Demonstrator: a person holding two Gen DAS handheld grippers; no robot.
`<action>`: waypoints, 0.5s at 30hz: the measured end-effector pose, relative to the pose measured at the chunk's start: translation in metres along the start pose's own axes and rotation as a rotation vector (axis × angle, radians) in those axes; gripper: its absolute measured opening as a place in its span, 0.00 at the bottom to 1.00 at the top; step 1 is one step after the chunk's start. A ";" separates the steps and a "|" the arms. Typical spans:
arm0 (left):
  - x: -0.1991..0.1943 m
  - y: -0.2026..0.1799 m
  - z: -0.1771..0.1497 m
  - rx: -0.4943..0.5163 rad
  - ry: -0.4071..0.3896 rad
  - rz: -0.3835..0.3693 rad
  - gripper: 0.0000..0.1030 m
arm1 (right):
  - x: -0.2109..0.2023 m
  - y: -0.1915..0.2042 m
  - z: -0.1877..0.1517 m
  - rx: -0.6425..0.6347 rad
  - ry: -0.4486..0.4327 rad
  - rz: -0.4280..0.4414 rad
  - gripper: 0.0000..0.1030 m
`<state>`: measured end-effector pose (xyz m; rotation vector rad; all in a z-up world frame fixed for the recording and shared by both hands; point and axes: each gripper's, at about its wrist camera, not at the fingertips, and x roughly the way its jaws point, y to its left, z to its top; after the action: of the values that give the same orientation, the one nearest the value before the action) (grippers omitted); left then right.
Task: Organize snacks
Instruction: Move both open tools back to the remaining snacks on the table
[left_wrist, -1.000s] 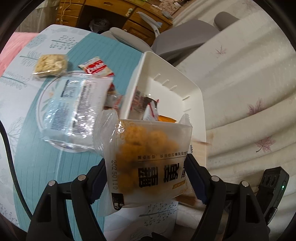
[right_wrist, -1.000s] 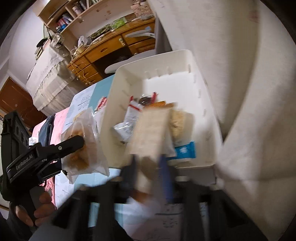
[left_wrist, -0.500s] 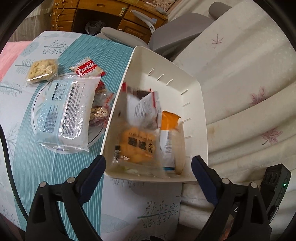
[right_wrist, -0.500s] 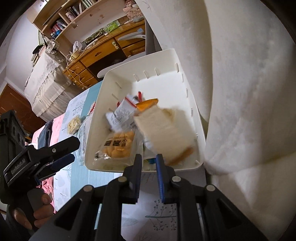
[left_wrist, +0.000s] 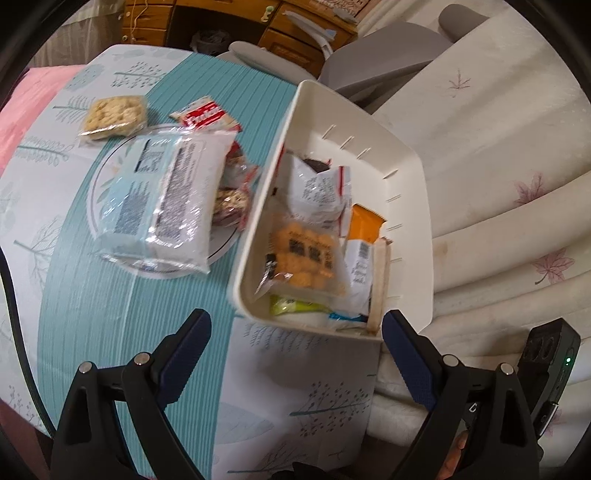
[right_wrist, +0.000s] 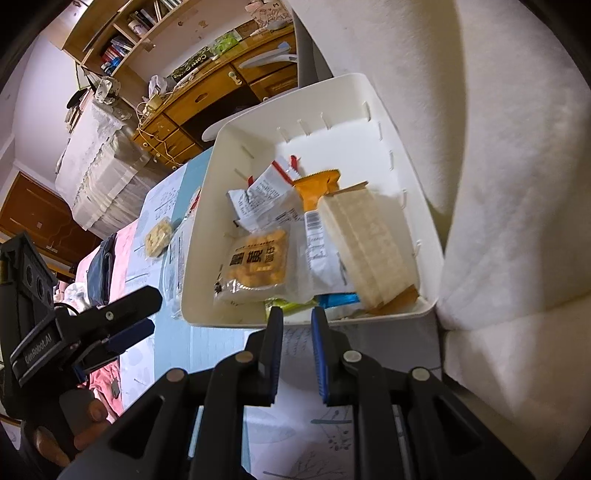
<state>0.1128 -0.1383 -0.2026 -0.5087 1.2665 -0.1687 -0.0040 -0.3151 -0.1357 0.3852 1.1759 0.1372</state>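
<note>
Both grippers pitched steeply down over the bench's near edge, left gripper (left_wrist: 291, 354) jaws just spread wide and empty, right gripper (right_wrist: 297, 350) jaws nearly together, empty; snack packets (right_wrist: 258, 264) lie in the white bin (left_wrist: 410, 236).

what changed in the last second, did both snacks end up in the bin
Yes. The left gripper let go of the orange puff bag; its jaws have just been opening and now stand wide and empty. The right gripper dropped the beige wafer pack and is shut. Both now lie in the white bin. The snacks on the plate stayed put.
</note>
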 end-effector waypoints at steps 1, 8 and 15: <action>-0.001 0.003 -0.001 -0.002 0.007 0.007 0.90 | 0.001 0.002 -0.001 -0.002 0.001 0.002 0.15; -0.011 0.022 -0.004 0.013 0.025 0.047 0.90 | 0.012 0.018 -0.007 -0.002 0.012 0.020 0.15; -0.023 0.050 -0.002 0.041 0.051 0.067 0.90 | 0.022 0.048 -0.014 -0.012 0.016 0.018 0.15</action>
<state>0.0962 -0.0856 -0.2060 -0.4289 1.3258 -0.1517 -0.0035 -0.2610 -0.1419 0.3847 1.1871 0.1626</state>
